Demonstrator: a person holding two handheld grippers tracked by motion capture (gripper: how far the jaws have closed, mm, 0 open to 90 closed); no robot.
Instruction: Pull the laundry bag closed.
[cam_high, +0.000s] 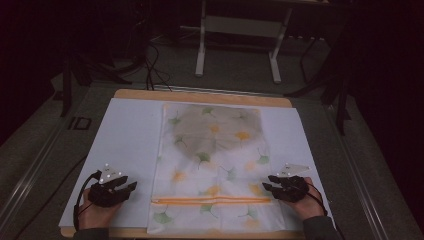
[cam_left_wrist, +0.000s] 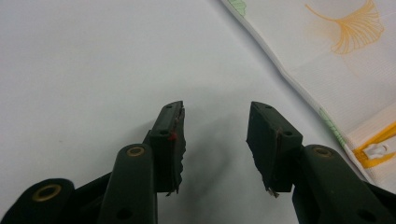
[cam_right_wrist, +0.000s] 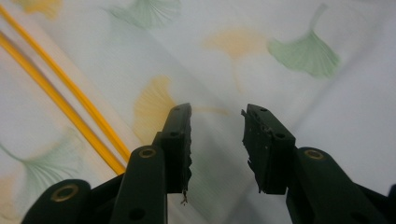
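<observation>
1. Laundry bag (cam_high: 212, 165), the white mesh one printed with ginkgo leaves, lies flat down the middle of the white sheet (cam_high: 125, 135) covering the table (cam_high: 200, 95). There's a darker, bulkier patch under the mesh at the far end, so I'd guess something's inside, but can't tell what.

2. Its orange zipper (cam_high: 210, 200) runs across the near end, and in the high view it looks closed all the way. The white zipper pull (cam_left_wrist: 377, 149) sits at the left end, just past the left gripper (cam_left_wrist: 215, 135).

3. Left gripper is spread wide with nothing between the jaws, over bare sheet just beside the bag's left edge.

4. Right gripper (cam_right_wrist: 217, 140) is spread too and empty, hovering over the bag's right side, with the zipper off to its left in the right gripper view.

5. So my read: this is the setup step, both tools flanking the bag and nothing grabbed yet.

6. Next move probably calls for the left one to swing toward that small pull and pinch it cleanly, while the right pins or pinches the fabric near the zipper so the mesh doesn't bunch up.
</observation>
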